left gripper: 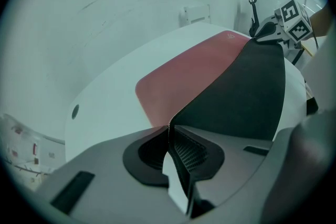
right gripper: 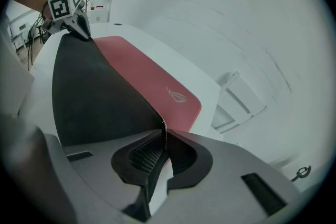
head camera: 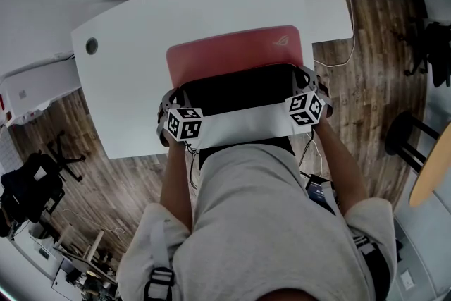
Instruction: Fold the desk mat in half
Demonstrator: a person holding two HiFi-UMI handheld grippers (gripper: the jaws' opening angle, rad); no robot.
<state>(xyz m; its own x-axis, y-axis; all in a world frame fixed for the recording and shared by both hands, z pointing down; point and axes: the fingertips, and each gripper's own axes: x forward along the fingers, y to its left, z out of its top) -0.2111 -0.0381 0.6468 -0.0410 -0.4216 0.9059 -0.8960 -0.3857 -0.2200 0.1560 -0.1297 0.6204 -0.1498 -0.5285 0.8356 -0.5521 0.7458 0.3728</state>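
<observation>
Two near corners of the mat [head camera: 232,56] are pinched in your left gripper [left gripper: 169,131] and right gripper [right gripper: 164,134]. You look mid-fold, so next carry them evenly to the far edge.

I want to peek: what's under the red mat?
Under the lifted front of the mat, only bare white desk shows. The back half lies flat, so anything beneath it is hidden.
</observation>
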